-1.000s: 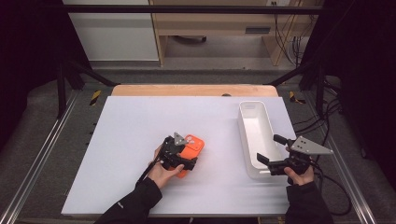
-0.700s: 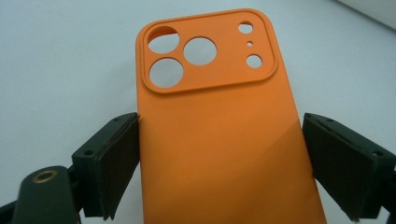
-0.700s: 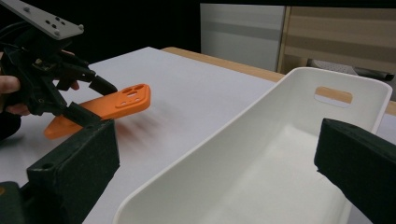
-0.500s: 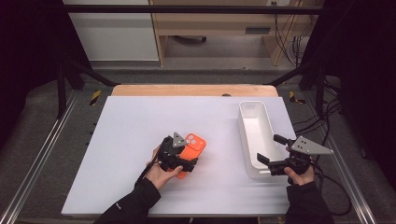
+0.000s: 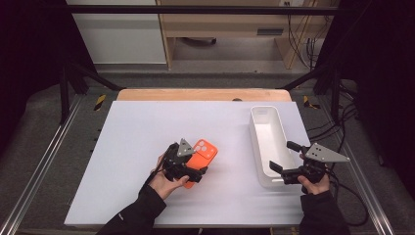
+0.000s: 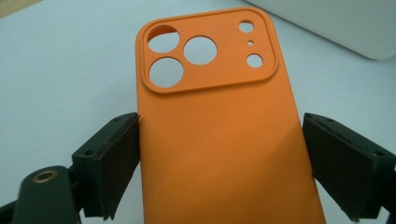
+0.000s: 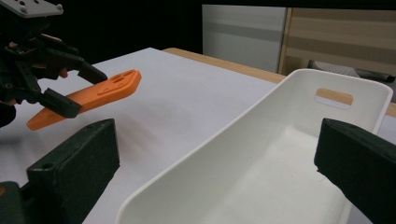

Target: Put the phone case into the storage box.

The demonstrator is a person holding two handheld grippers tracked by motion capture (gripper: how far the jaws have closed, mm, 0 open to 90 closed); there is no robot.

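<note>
An orange phone case (image 5: 204,152) with camera cut-outs is gripped by its lower end in my left gripper (image 5: 192,165), near the table's middle. In the left gripper view the black pads sit against both long edges of the case (image 6: 219,116), and the gripper (image 6: 219,168) is shut on it. The right gripper view shows the case (image 7: 93,93) tilted, its camera end raised off the white table. My right gripper (image 5: 280,155) stands open at the near end of a white tray (image 5: 255,142), one jaw on each side of the tray's (image 7: 327,77) near end.
The long white tray is empty and lies lengthwise at the table's right side. The white table top (image 5: 137,132) is bordered by a wooden strip (image 5: 195,94) at the far edge and metal rails (image 5: 44,161) at the sides. Cables trail at the right.
The left gripper has carried the orange case slightly farther and to the right, lifting its camera end. The right gripper has stayed put.
</note>
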